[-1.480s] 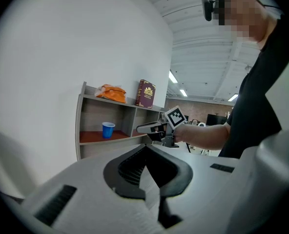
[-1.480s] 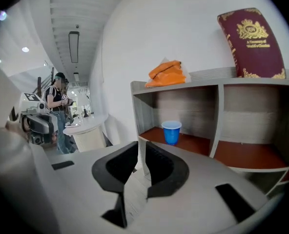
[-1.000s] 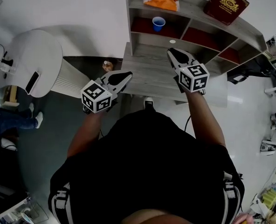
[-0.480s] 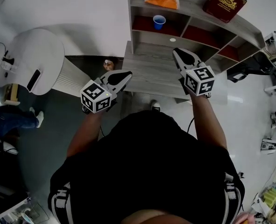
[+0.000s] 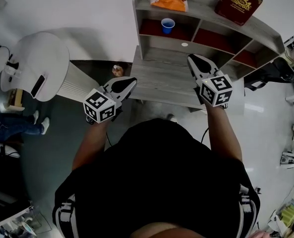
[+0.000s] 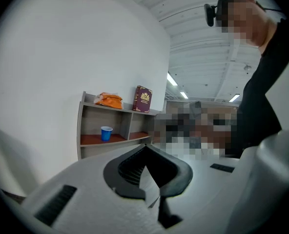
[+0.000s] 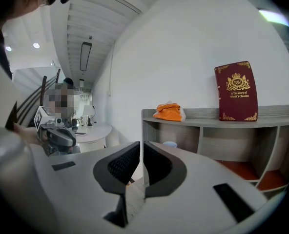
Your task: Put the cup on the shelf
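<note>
Cup (image 5: pixel 168 25): upright in left red-floored compartment of shelf (image 5: pixel 137 14), at 12 o'clock. Left claw (image 5: pixel 128 82) at 10 o'clock, right claw (image 5: pixel 193 59) at 1 o'clock: jaws together, nothing held, over surface (image 5: pixel 157 78), well apart from cup. Placement judged done; next move: draw back clear of shelf.

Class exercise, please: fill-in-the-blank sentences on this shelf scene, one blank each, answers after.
The cup in the shelf is ___ in colour. The orange bag lies on ___ of the shelf. A dark red ___ stands up there too. The right gripper is empty, its jaws ___.
Answers: blue; top; book; shut.
</note>
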`<state>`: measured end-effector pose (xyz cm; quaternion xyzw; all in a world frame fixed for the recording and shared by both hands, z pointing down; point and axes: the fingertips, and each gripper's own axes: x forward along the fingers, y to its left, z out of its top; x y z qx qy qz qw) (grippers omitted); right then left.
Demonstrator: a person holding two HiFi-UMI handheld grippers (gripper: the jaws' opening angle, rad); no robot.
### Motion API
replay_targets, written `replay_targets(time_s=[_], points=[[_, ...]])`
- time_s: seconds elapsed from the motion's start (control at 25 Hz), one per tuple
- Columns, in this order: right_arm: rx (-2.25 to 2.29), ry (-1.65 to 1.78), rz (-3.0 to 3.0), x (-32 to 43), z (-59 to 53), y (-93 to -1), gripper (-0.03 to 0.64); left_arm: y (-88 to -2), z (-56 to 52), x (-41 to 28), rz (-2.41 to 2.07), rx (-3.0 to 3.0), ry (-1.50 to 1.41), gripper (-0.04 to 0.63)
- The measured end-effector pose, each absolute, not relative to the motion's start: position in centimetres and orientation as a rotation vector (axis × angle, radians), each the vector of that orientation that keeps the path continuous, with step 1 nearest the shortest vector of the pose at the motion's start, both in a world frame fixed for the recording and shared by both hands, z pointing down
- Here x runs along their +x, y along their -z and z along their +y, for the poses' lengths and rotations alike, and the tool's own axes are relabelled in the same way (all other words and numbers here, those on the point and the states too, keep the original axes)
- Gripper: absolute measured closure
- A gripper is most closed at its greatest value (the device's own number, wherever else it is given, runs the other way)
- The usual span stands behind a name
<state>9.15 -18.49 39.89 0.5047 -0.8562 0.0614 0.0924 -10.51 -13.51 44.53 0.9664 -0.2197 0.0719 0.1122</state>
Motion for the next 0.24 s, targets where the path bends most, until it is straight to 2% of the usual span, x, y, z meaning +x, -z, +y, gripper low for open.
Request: replay_targets(time_s=[0.24], points=[[1.468,-0.200,-2.547,11.7,-18.4,-40.4,0.586,-44.4,-13.9,-7.4,-0.654,2.833,-0.212,0.579]])
